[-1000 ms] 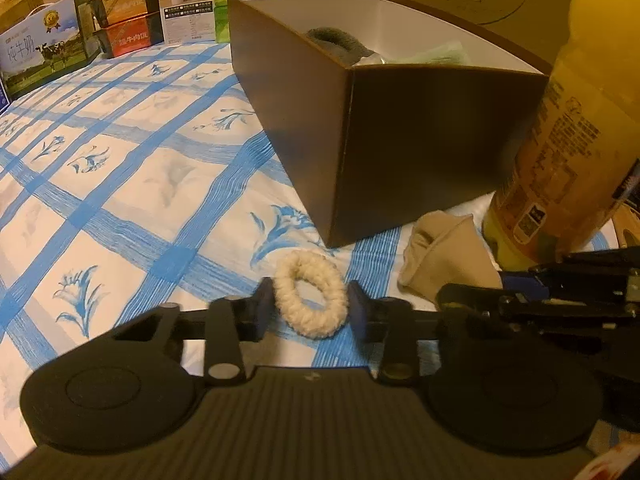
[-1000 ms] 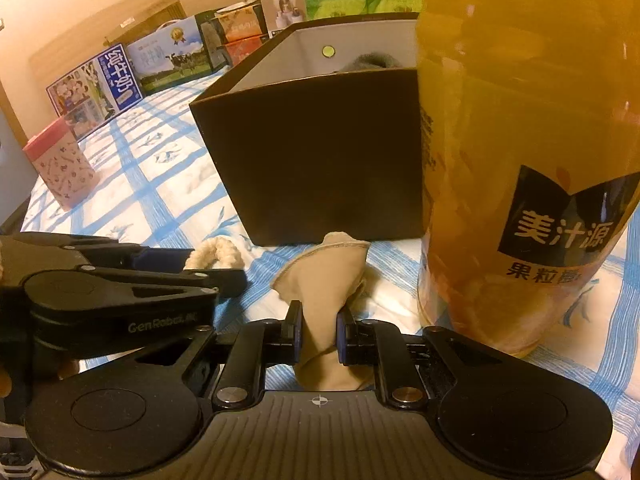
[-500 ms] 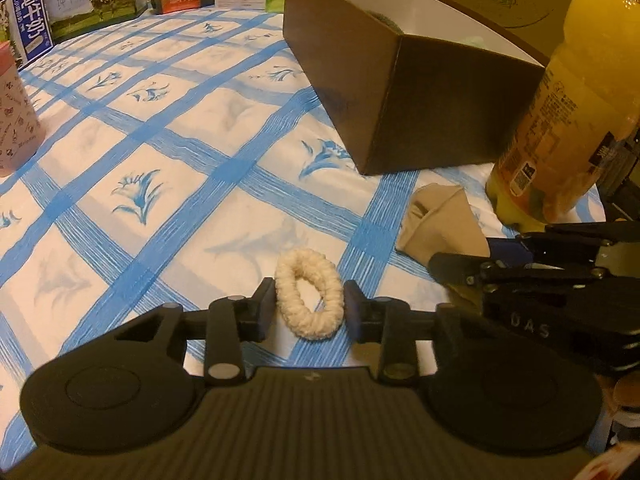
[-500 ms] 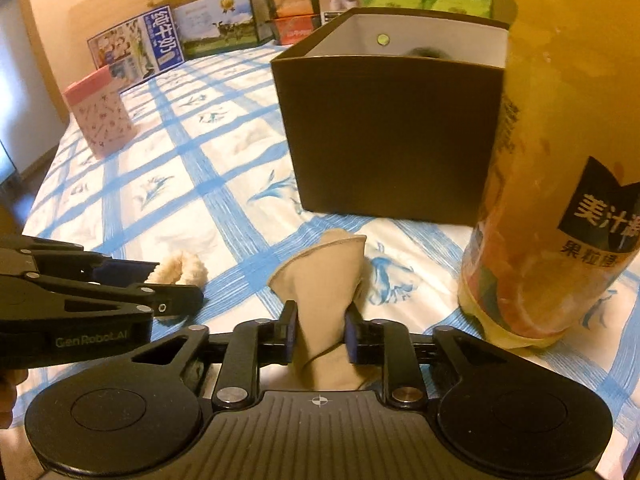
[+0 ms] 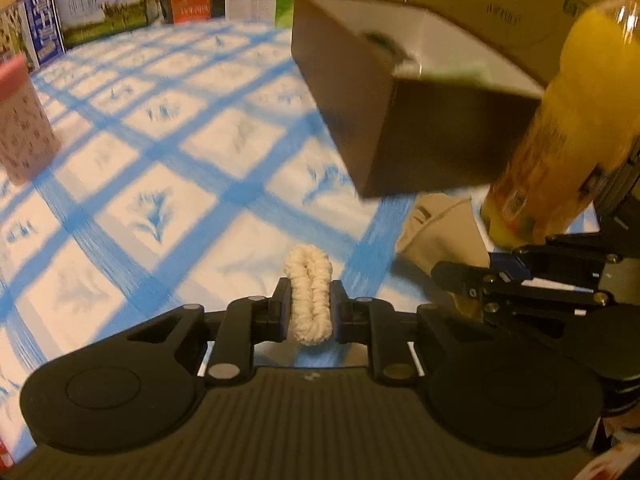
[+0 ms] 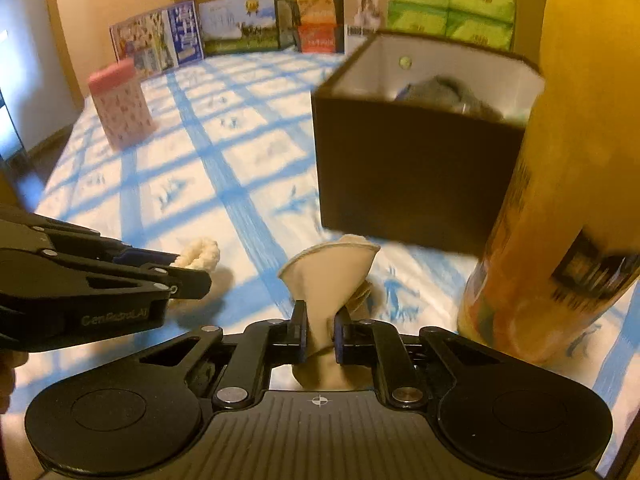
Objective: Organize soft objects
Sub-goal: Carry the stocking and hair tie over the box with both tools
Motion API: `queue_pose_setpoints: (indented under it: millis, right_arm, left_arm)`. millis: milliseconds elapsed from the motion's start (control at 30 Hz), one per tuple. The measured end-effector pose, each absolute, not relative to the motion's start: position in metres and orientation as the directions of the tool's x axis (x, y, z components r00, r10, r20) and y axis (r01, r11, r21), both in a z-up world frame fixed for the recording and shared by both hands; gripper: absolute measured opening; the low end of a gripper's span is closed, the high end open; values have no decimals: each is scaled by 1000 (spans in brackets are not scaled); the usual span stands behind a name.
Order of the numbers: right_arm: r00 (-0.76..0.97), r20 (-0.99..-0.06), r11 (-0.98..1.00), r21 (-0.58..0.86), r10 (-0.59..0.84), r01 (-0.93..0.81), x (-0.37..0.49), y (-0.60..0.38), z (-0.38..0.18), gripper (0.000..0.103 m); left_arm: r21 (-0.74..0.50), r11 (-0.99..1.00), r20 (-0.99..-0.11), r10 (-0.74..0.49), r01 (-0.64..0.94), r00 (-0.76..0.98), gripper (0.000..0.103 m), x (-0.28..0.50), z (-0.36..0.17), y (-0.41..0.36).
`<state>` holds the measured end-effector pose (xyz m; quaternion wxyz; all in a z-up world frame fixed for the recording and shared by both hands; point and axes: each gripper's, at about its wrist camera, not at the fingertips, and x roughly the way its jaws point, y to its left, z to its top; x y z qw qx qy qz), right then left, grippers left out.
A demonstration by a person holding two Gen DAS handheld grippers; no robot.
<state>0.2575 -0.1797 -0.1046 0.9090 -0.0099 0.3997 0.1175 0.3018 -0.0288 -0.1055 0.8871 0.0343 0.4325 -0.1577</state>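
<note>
Since the earlier frames both grippers are pulling back and lifting from the bedspread, and the loop that was lying open between the left jaws is now being squashed flat between them. The left gripper point(image 5: 307, 307) is closing on the cream scrunchie point(image 5: 307, 294), its pads pressing the ring into a narrow upright strip whose long axis is running straight ahead along the fingers, toward the box. The right gripper point(image 6: 319, 330) is closing too, pinching the beige cloth piece point(image 6: 328, 276) near its lower end, so the wider folded top is fanning up and forward beyond the fingertips. In the right wrist view the left gripper point(image 6: 176, 276) is showing at the left edge with the scrunchie point(image 6: 198, 254) poking out past its tip.

The blue-checked bedspread point(image 5: 168, 168) is lying below both tools. The brown box point(image 6: 404, 184) is standing ahead of both hands, its opening facing up, with a grey soft item point(image 6: 440, 94) already inside. From the left gripper the brown box point(image 5: 400, 120) is lying ahead and to the right; from the right gripper it is almost dead ahead and looks the nearer target. The orange juice bottle point(image 6: 560, 200) is standing just beside the box on the right hand's outer side, near enough that a swing to that side could knock it. Judging from this, each load needs carrying forward and up over the near wall before letting go.
</note>
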Motion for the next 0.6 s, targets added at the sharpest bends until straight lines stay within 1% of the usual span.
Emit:
queue_pose_setpoints:
  millis: [167, 300, 433, 600]
  right_arm:
    - [699, -686, 977, 89, 200, -193, 260, -172, -66, 13]
    - [749, -638, 984, 105, 176, -142, 272, -165, -34, 13]
    - [792, -602, 994, 97, 100, -52, 298, -158, -12, 13]
    - [804, -594, 993, 93, -8, 79, 338, -163, -3, 13]
  left_arm:
    - [-82, 945, -722, -276, 317, 635, 18, 312, -67, -22]
    - [-110, 936, -669, -319, 335, 671, 18, 332, -37, -17]
    - [-132, 922, -630, -362, 364, 687, 18, 363, -14, -18]
    - [-146, 904, -610, -402, 402, 683, 18, 409, -1, -30]
